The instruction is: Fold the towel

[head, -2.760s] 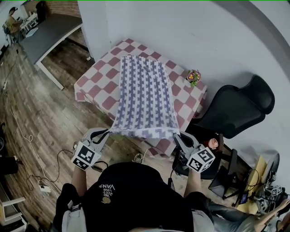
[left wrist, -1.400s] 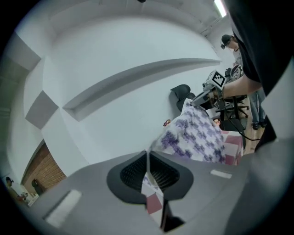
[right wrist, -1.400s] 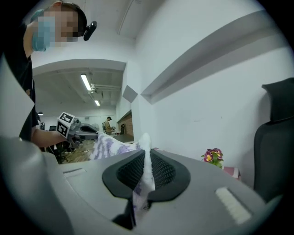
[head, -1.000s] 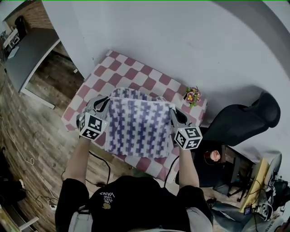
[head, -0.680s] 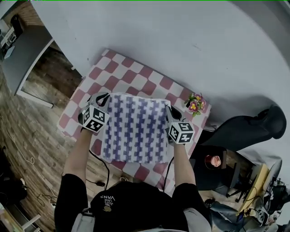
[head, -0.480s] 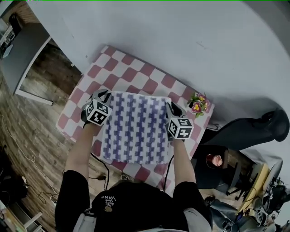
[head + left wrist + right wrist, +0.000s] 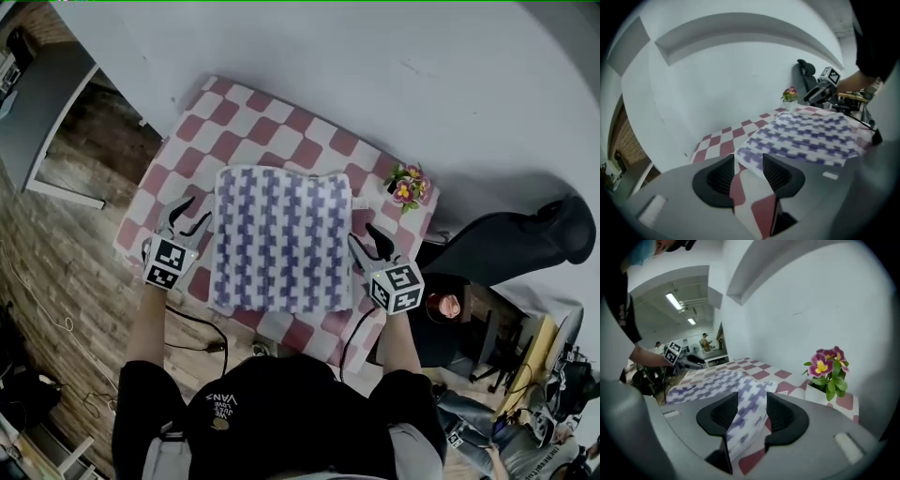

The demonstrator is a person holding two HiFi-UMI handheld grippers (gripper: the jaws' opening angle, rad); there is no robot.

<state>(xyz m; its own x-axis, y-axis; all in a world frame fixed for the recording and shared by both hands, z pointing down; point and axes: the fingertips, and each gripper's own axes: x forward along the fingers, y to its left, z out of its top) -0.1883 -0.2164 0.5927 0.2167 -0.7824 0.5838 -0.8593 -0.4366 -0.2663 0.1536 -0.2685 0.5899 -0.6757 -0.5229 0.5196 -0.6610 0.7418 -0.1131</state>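
The towel [image 7: 281, 239], white with a purple stepped pattern, lies flat as a neat rectangle in the middle of the table, on a red-and-white checked tablecloth [image 7: 253, 117]. Its far edge points toward the white wall [image 7: 394, 56], and its near edge stops just short of the table's near edge.

The left gripper [image 7: 190, 217] sits just beside the towel's left edge, over bare tablecloth. Its jaws are opening, and its own view shows only checked cloth in the gap between them. The towel's near corner lies just beyond the tips, so this gripper is released and empty.

The right gripper [image 7: 370, 241] sits at the towel's right edge. Its jaws are opening too. The right gripper view shows the towel's edge running through the gap, but the pads do not press on it, so the towel is let go.

Each gripper carries 1 cube with black-and-white square markers, the left cube [image 7: 167, 264] and the right cube [image 7: 396, 287].

A small pot of pink and yellow flowers [image 7: 405, 183] stands at the table's far right corner, apart from the towel. A black chair [image 7: 506, 248] is to the right of the table.

The person's black top [image 7: 272, 422] bears the word "VANS"; the smaller print by it is too small to read.
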